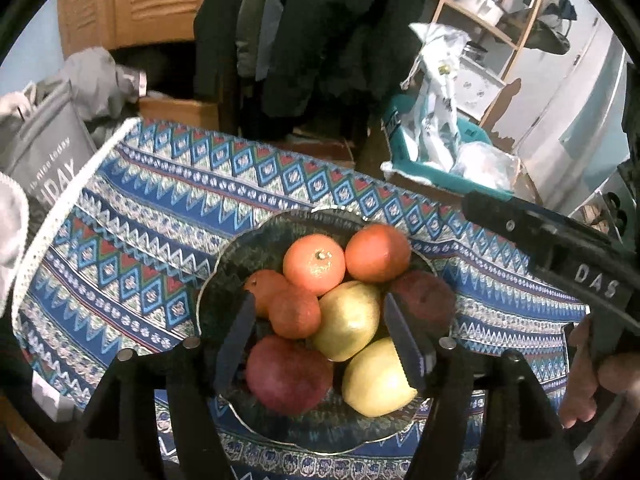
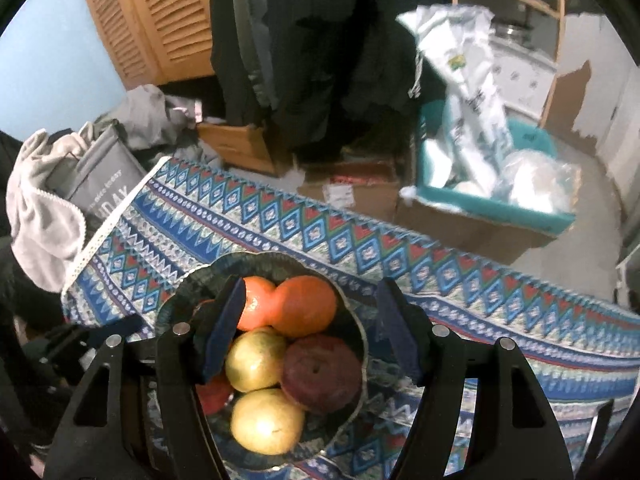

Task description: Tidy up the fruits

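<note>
Both grippers hover over the bowl (image 1: 224,264) of fruit on the cloth-covered bench (image 1: 132,240), fingers spread and holding nothing: left gripper (image 1: 320,344) above a yellow apple (image 1: 348,320), right gripper (image 2: 312,332) above the oranges (image 2: 304,304).

One glass bowl (image 1: 224,264) holds eight fruits in the left wrist view: four oranges, two yellow apples and two dark red apples. The oranges: one with its stem end up (image 1: 314,264), one beside it (image 1: 378,252), a smaller one in front (image 1: 294,312), and one part hidden at the left (image 1: 262,288). The yellow apples: (image 1: 348,318) and (image 1: 376,378). The red apples: (image 1: 288,374) and (image 1: 426,300). One patterned cloth (image 1: 140,216) lies under the bowl. Two grippers: left (image 1: 320,340), right (image 2: 310,330).
</note>
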{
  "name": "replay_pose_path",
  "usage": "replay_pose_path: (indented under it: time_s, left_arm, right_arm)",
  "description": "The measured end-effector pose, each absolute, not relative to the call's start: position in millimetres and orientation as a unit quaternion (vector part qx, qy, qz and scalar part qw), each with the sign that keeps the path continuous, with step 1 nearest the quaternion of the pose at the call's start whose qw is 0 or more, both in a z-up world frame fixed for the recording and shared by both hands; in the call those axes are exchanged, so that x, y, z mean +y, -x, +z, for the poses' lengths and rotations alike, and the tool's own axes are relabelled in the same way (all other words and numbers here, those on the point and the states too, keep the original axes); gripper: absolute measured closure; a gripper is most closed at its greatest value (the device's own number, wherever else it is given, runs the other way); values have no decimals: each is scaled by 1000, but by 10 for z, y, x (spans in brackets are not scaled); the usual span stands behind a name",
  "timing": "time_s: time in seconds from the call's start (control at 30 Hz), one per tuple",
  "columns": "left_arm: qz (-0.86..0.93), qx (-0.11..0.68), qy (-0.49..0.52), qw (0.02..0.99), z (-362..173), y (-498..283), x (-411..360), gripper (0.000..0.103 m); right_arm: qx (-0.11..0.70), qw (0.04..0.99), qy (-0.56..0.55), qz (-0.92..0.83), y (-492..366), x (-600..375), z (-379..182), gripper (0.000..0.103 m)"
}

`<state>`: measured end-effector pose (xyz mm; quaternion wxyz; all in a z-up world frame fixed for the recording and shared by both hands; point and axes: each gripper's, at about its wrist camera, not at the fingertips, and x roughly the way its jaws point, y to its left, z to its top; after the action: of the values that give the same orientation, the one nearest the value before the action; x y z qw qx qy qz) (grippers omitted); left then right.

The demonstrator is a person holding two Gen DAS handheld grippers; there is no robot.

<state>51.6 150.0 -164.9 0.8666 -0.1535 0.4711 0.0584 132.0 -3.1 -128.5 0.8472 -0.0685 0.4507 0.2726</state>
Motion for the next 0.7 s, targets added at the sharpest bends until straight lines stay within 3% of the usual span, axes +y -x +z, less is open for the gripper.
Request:
replay_pose_path:
  time_s: [0.2, 0.7]
  left_arm:
    - [66, 449, 116, 884, -1392, -423, 1387, 27]
    - [49, 401, 92, 910, -885, -187, 1123, 23]
  right_arm:
    - [423, 864, 90, 257, -1162, -144, -1084, 34]
    - [358, 904, 102, 208, -689, -634, -541, 29]
